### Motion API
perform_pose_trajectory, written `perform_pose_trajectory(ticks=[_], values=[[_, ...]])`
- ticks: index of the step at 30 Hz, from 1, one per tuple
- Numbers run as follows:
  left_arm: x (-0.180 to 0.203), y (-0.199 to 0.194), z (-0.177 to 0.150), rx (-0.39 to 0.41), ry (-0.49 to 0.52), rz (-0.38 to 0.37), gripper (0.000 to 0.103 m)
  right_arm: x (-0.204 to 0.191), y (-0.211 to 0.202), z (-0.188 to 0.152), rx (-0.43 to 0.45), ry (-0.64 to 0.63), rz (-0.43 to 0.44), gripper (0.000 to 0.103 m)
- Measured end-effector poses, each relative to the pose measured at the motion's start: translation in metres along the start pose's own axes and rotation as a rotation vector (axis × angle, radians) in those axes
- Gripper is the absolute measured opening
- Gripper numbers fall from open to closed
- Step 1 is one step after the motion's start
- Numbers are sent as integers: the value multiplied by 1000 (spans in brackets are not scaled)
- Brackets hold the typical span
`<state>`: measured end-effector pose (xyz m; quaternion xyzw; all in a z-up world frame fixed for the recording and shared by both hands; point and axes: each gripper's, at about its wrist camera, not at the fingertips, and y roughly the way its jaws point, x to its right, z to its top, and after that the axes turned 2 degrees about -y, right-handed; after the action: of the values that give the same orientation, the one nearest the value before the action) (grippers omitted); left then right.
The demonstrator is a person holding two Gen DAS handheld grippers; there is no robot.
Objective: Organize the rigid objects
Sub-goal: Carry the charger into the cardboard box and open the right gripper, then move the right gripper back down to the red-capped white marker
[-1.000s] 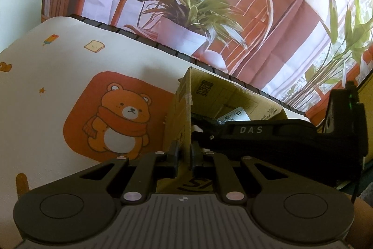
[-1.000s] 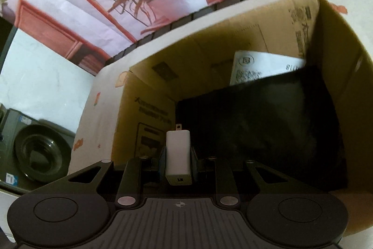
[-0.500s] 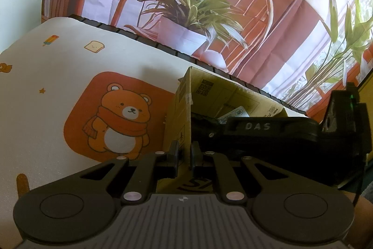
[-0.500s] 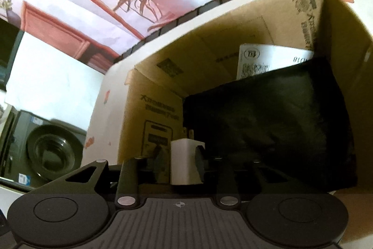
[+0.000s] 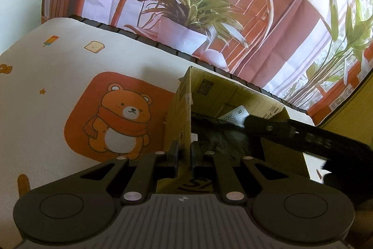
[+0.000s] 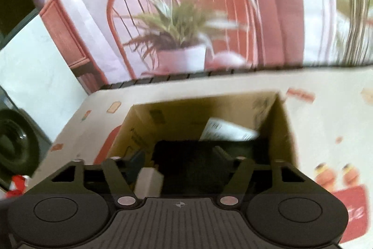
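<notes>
Counted things on the cartoon-print mat

One open brown cardboard box [image 6: 283,132], one white plastic charger block [image 6: 149,181], one black soft pouch [image 6: 188,165], one white printed paper slip [image 6: 227,131], two black grippers.

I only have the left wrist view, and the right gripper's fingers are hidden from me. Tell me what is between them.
Observer: A white charger is between the fingers of the right gripper. The jaws are opening. The charger is beside one finger and well clear of the other.
Operator: Name what lies past the cardboard box on its right side.
Observer: Right of the cardboard box there is only the printed mat, with cartoon figures above a red patch.
</notes>
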<state>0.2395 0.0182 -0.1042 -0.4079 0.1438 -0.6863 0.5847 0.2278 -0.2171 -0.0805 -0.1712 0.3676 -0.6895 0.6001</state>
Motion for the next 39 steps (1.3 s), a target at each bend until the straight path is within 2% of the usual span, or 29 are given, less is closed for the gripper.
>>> perform_pose_trajectory(ticks=[3, 6, 11, 16, 25, 31, 36, 39], values=[[1, 0, 0, 0, 4, 3, 11, 2, -15, -3, 51, -54, -30, 92], [1, 0, 0, 0, 8, 6, 11, 5, -29, -7, 90, -77, -40, 102], [2, 0, -1, 0, 17, 11, 11, 16, -52, -14, 129, -81, -60, 103], [4, 0, -1, 2, 28, 20, 11, 26, -67, -25, 126, -70, -79, 103], [7, -1, -1, 6, 54, 35, 11, 46, -93, -54, 150, -13, -71, 103], [9, -1, -2, 7, 64, 41, 11, 52, -98, -74, 89, -7, -105, 103], [9, -1, -2, 7, 69, 41, 11, 56, -86, -88, -12, 3, -145, 103], [9, -1, -2, 6, 69, 42, 11, 53, -79, -97, -36, -23, -176, 103]])
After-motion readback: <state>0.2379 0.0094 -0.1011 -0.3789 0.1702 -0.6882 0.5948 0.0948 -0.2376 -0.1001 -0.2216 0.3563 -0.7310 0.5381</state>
